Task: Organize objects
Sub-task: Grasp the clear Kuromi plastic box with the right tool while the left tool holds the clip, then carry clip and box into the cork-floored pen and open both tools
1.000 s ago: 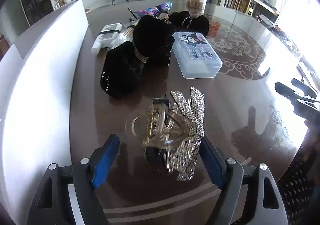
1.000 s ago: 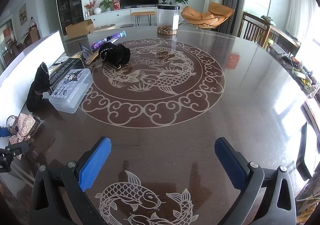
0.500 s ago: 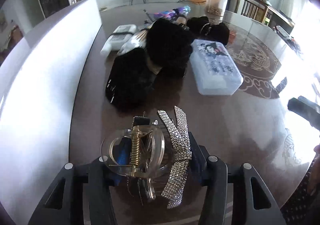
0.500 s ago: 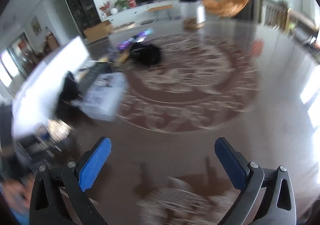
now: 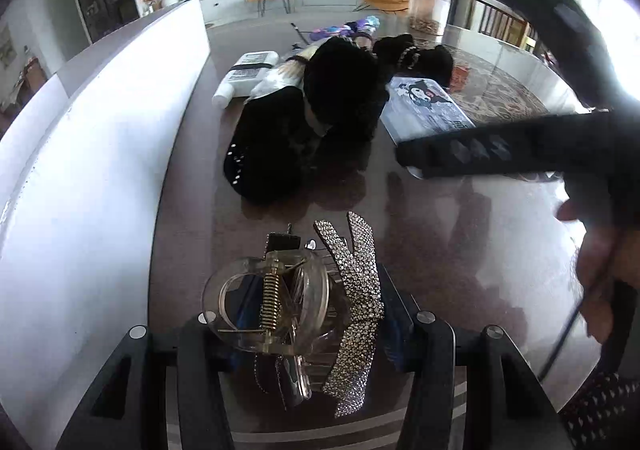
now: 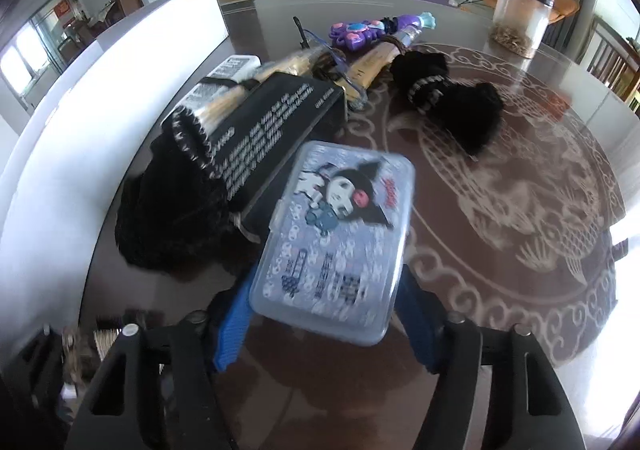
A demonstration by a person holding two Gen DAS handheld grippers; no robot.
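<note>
My left gripper (image 5: pixel 316 310) is shut on a small bundle of hair accessories just above the brown table (image 5: pixel 440 250): a clear claw clip (image 5: pixel 272 302) with a brass spring and a rhinestone bow clip (image 5: pixel 360 298). A translucent blue plastic box (image 6: pixel 336 234) with a cartoon lid lies flat, its near end between my right gripper's (image 6: pixel 324 314) blue pads (image 6: pixel 232 322). Those jaws are closing, and the pads meet the box's two sides. In the left wrist view the right gripper (image 5: pixel 500 150) shows as a black body over the box (image 5: pixel 424 110).
Black fluffy hair pieces (image 6: pixel 172 210) and a black printed carton (image 6: pixel 276 122) crowd the box's left side. Another black fluffy piece (image 6: pixel 460 110), a purple toy (image 6: pixel 360 30) and a clear jar (image 6: pixel 520 22) lie farther back. A white panel (image 5: pixel 80 170) lines the left edge. A person's hand (image 5: pixel 600 270) is at right.
The right gripper swept left across the table to the plastic box and narrowed its jaws around it. The left gripper closed on the hair clips and has stayed put since.
</note>
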